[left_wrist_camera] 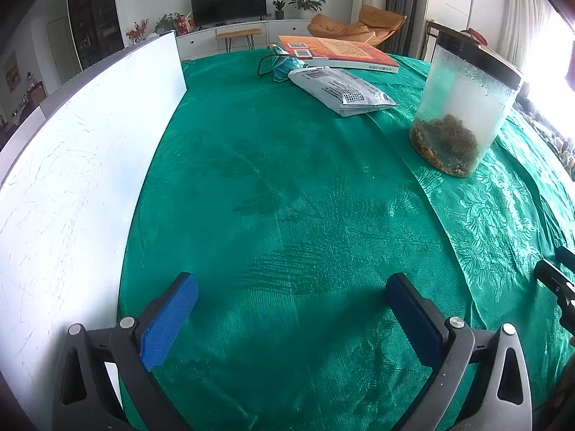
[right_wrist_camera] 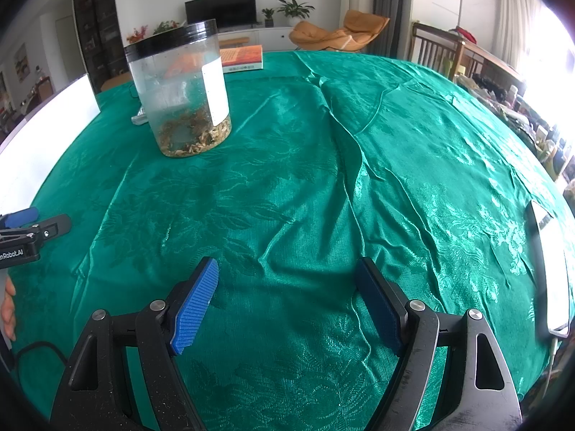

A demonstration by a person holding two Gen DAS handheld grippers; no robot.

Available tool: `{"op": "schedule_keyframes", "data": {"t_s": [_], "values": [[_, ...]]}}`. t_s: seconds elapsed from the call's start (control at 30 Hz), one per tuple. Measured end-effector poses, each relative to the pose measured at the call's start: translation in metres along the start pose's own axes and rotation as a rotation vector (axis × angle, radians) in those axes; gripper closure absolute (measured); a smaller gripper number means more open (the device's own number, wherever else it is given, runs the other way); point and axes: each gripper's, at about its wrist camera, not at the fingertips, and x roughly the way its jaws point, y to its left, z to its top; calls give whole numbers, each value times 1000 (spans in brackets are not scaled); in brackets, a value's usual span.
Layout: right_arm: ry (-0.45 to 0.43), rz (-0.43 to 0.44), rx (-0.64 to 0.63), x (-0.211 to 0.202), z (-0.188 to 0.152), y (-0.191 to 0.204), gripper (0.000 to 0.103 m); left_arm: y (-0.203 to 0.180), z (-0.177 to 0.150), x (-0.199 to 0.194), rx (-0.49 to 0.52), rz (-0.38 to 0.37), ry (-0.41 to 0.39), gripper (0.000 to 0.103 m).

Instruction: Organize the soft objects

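Observation:
A green patterned tablecloth [left_wrist_camera: 287,179] covers the table and lies wrinkled [right_wrist_camera: 341,165] in the right wrist view. My left gripper [left_wrist_camera: 291,287] hovers over it, open, with nothing between its blue pads. My right gripper [right_wrist_camera: 287,269] is also open and empty above the creased cloth. At the far side lie a soft silver pouch [left_wrist_camera: 341,89] and a teal bundle with a black cord [left_wrist_camera: 282,66]. Each gripper shows at the edge of the other's view: the right gripper [left_wrist_camera: 560,265] and the left gripper [right_wrist_camera: 39,221].
A clear jar with a black lid [left_wrist_camera: 463,107] [right_wrist_camera: 179,89] holds brown dried bits. An orange book [left_wrist_camera: 337,52] [right_wrist_camera: 240,57] lies at the back. A white board [left_wrist_camera: 72,165] stands along the left. A glossy tablet [right_wrist_camera: 550,269] lies at the right edge. A hand [right_wrist_camera: 7,309] shows at the left.

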Motion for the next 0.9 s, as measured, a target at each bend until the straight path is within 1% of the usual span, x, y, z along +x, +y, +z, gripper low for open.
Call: {"op": "schedule_keyframes", "data": {"t_s": [0.2,0.27,0.3,0.33,0.4,0.47,0.53,0.57,0.6,0.63,0.67,0.73,0.8,0.9], "values": [[-1,3,-1,0,0,0,22,1,-4,-2,11,-7,1,0],[-12,37,14,-4,0,-3,22,1,-5,-4,20,-16,0,0],[-28,63,31,-10,3,-4,22,1,-6,-4,22,-19,0,0],[-62,81,44,-20,10,-5,22,1,-5,-4,23,-19,0,0],[-153,111,23,-46,37,3,22,1,-5,-3,23,-16,-1,0],[-218,152,-39,-68,78,20,22,0,-5,-3,22,-16,-1,0],[-251,188,-124,-81,127,48,22,1,-5,-3,22,-17,-1,0],[-253,209,-175,-82,150,65,22,1,-5,-3,22,-17,-1,0],[-234,222,-231,-78,172,86,22,1,-5,-3,22,-17,-1,0],[-186,228,-285,-66,191,107,22,1,-5,-4,22,-17,-1,0],[-110,228,-334,-47,208,130,22,1,-5,-3,22,-17,-1,0],[49,195,-376,3,231,169,22,1,-5,-4,22,-17,-1,0],[153,138,-417,51,241,201,22,1,-5,-4,22,-17,-1,0],[262,-36,-541,111,238,237,22,1,-5,-4,22,-17,-1,0]]}}
